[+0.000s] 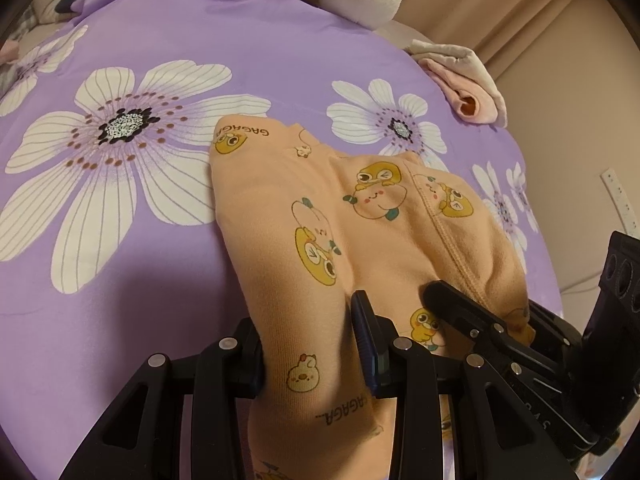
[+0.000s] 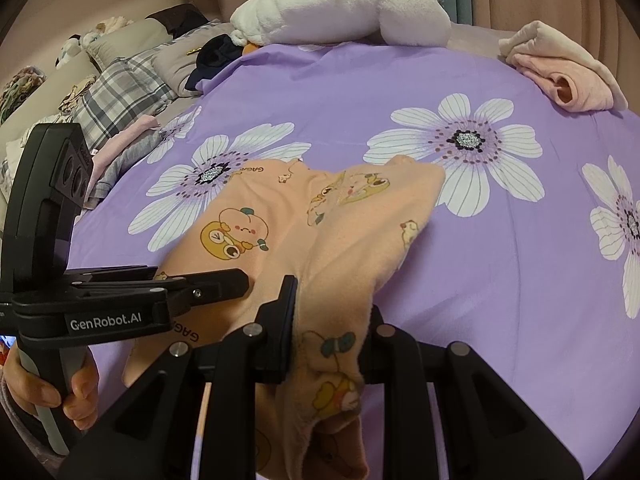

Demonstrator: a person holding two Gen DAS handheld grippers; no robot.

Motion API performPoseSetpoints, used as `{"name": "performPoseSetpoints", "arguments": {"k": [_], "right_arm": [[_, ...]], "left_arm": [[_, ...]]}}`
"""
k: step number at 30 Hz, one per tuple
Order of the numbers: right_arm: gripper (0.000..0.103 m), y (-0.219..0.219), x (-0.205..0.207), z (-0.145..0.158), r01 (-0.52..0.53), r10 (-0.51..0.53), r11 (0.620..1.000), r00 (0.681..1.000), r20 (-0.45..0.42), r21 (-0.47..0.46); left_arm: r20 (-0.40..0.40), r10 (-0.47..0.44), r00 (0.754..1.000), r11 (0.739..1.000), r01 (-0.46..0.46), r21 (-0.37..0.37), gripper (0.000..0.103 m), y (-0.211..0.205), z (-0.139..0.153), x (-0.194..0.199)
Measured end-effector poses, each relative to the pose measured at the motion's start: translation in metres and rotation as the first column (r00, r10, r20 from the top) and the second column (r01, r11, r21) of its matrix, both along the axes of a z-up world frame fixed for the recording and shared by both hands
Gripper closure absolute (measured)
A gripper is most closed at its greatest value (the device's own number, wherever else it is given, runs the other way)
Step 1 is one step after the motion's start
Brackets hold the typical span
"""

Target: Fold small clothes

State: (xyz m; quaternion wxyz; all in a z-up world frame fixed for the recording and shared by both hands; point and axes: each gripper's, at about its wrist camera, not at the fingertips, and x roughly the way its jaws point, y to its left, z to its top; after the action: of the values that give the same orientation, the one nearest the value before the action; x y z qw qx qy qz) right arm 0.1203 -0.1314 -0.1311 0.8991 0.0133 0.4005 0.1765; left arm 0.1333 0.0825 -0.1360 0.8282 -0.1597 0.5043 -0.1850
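Observation:
A small peach garment printed with yellow ducks lies on a purple flowered bedsheet. My left gripper is shut on its near edge, the cloth bunched between the fingers. My right gripper is shut on another part of the near edge, with cloth hanging down between its fingers. The two grippers are side by side: the right one shows in the left wrist view, the left one in the right wrist view. The far half of the garment rests flat on the sheet.
A white plush blanket lies at the far edge of the bed. A folded pink garment sits at the far right corner. Plaid pillows and clothes are piled at the left. A curtain and wall stand to the right.

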Motion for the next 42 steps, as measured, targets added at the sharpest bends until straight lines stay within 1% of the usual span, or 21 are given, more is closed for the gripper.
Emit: {"name": "performPoseSetpoints", "arguments": {"k": [15,33,42], "right_arm": [[0.08,-0.008,0.003,-0.008,0.025,-0.024,0.999,0.999,-0.046,0.028],[0.079,-0.006,0.006,-0.014,0.056,-0.057,0.998,0.995,-0.086,-0.012],[0.078,-0.012,0.006,-0.019,0.089,-0.084,0.995,0.99,-0.113,0.034]], "left_arm": [[-0.01,0.007,1.0,1.0,-0.007,0.009,0.068,0.0,-0.001,-0.001],[-0.052,-0.001,0.999,1.0,0.002,0.024,0.068,0.0,-0.003,0.0],[-0.062,-0.009,0.998,0.999,0.012,0.048,0.068,-0.005,-0.002,0.002]]}}
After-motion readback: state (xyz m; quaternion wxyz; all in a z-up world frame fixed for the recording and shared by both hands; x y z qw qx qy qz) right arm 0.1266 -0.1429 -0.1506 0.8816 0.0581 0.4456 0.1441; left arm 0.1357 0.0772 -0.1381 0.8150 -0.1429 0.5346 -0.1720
